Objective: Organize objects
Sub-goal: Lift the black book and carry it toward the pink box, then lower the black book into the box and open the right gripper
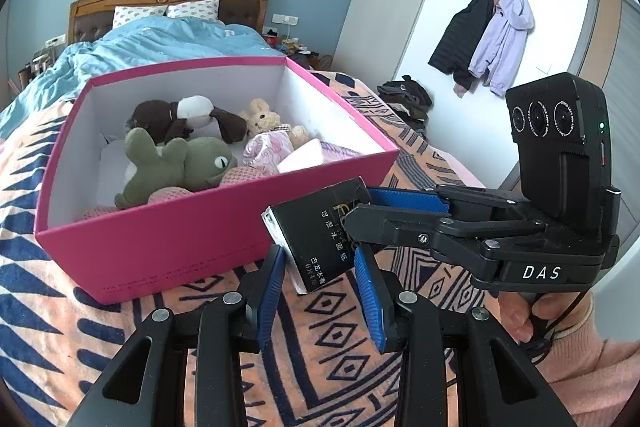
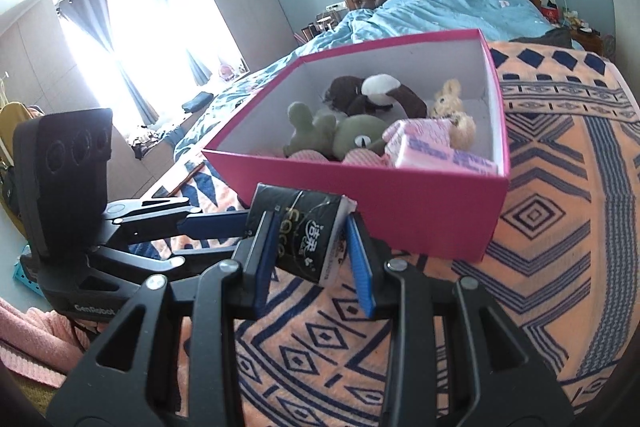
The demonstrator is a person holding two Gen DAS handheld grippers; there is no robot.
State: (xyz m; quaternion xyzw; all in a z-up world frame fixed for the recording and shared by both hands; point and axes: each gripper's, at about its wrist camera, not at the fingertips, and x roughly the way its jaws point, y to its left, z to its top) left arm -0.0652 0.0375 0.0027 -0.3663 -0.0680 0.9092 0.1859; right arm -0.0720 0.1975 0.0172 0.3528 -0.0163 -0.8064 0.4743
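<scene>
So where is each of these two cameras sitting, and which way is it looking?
Left wrist: on the left gripper, looking along it at the pink box; the right gripper and a hand show.
Right wrist: on the right gripper, facing the same box from the other side; the left gripper and a pink sleeve show.
Shared: both grippers clamp one black tissue pack, before the toy-filled box.

Two coats (image 1: pixel 486 41) on wall hooks — curtains (image 2: pixel 132 39) drawn back from bright window.
</scene>
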